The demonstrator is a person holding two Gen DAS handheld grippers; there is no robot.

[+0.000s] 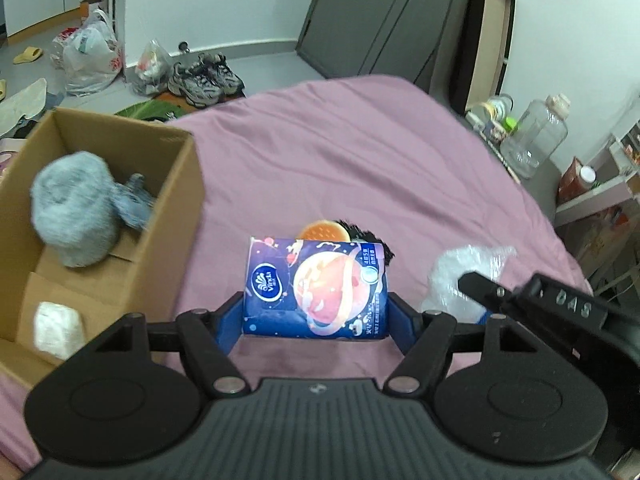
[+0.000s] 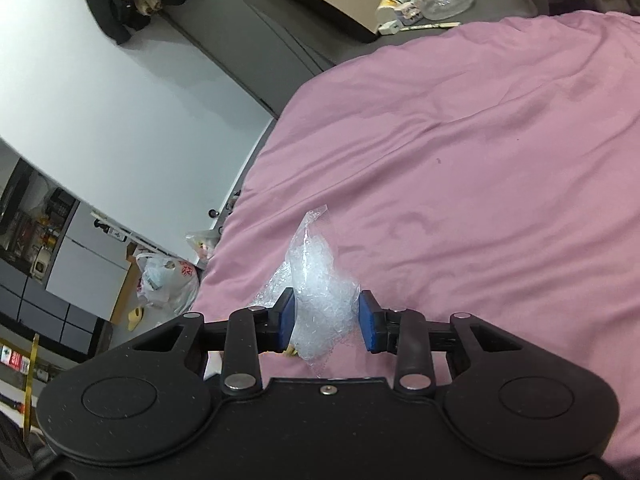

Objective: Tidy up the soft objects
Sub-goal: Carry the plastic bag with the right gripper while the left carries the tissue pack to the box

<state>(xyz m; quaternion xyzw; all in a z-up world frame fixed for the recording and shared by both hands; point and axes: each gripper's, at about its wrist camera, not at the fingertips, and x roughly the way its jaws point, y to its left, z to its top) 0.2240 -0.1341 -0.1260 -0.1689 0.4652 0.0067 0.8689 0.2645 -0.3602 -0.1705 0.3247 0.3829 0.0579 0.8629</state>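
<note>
Grippers both clamped on soft things above the pink bedspread (image 1: 340,152).

Left gripper (image 1: 315,316) pinches the blue tissue pack (image 1: 316,288) between its blue pads; just beyond the fingertips lie a burger-shaped toy (image 1: 322,231) and something black and fuzzy, partly hidden by the pack. Left of the fingers sits the cardboard box (image 1: 176,208), holding a grey plush (image 1: 72,208) and a small white bundle (image 1: 58,330). Right gripper (image 2: 326,320) squeezes a crinkled clear plastic bag (image 2: 320,280), which sticks out past its fingertips; ahead of them only bedspread shows.
</note>
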